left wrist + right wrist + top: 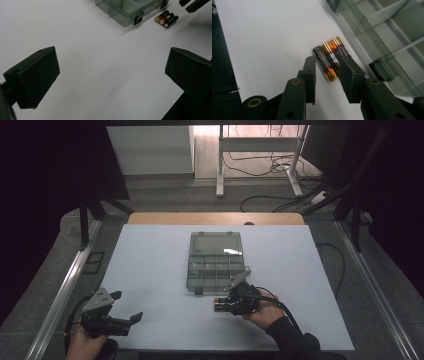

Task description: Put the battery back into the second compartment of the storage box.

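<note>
Batteries (329,58) lie between the right tool (327,72) jaws — unclenched, not yet gripping.

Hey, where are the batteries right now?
The three batteries lie side by side on the white table, just in front of the clear organizer box, between the jaws of the right claw.

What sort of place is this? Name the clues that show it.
Probably a lab or workshop recording station: a white table boxed in by metal frame rails, loose cables on the floor behind, and a clear compartment box with batteries set out for handling.
</note>
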Tool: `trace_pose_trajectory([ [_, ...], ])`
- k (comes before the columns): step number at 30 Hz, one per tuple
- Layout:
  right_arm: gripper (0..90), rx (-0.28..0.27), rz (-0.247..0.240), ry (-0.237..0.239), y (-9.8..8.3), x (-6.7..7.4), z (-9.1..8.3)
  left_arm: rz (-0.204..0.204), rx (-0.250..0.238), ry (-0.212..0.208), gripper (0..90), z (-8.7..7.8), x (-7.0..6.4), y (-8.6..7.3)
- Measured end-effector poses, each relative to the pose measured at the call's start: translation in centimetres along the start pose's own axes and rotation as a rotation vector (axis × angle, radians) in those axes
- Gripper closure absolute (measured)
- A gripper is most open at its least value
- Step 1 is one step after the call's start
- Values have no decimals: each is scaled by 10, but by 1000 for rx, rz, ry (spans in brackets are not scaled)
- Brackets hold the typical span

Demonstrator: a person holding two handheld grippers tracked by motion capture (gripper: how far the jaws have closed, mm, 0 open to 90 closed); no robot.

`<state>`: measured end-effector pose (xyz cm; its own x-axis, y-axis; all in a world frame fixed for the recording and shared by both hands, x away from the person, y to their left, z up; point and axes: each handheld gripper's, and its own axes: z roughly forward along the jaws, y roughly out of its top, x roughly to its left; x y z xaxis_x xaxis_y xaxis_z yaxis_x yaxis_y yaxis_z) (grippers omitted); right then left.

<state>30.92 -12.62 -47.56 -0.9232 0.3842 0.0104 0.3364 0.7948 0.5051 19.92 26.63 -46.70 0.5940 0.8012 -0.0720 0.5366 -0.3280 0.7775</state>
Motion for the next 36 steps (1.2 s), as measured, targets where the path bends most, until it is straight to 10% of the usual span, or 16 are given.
trace_pose_trajectory([
  [36,766,123,-146,28,8,11,36,13,8,5,0,1,-2,0],
])
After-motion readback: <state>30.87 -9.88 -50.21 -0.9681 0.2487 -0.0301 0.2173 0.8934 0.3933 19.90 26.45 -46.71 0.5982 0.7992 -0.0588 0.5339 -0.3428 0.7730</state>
